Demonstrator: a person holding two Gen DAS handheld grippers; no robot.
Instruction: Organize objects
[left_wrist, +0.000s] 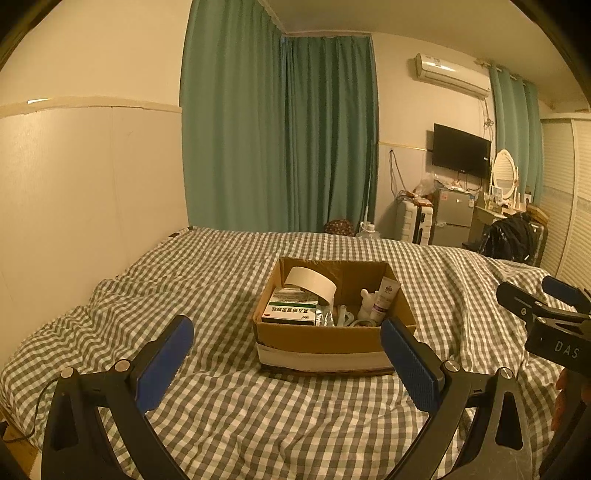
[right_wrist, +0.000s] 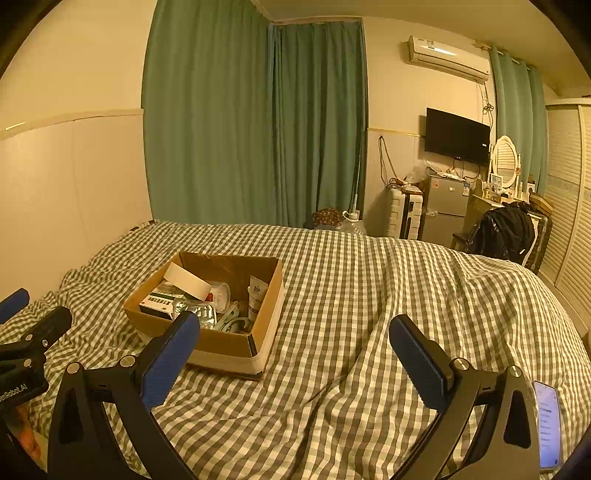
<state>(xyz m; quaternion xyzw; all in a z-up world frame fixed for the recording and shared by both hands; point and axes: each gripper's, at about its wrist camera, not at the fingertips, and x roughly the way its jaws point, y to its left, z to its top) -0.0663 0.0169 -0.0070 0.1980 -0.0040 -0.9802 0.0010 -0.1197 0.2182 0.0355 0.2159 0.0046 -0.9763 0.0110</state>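
Filling most of the room, the bed (left_wrist: 229, 417) is covered with a green-and-white checked sheet, rumpled into soft folds. Behind it hang long green curtains (left_wrist: 280, 140), and on the far wall an air conditioner (left_wrist: 452, 74) sits above a dark television (left_wrist: 461, 155). Below those stand a small grey fridge (left_wrist: 453, 218) and a white suitcase (left_wrist: 413, 221), with a black bag (left_wrist: 511, 238) slumped on a chair nearby. A cardboard box (left_wrist: 325, 338) sits open on the middle of the bed, a pale band around its base. The left gripper (left_wrist: 286, 350) hovers just in front of the box, its blue-padded fingers (left_wrist: 164, 363) spread wide with nothing between them. The right gripper (right_wrist: 295, 350) hangs over bare sheet to the right of the box, its fingers (right_wrist: 419, 363) also spread wide and empty. Inside the box, a white roll of tape (left_wrist: 312, 282) leans over a green-and-white medicine box (left_wrist: 290, 314) on the left side. A white tube (left_wrist: 386, 297) stands tilted against the right wall of the box, beside a small white figure (left_wrist: 365, 302), and a silver pill sheet (right_wrist: 197, 310) lies near the front. A lit phone (right_wrist: 548, 428) rests on the sheet just beside the right gripper.
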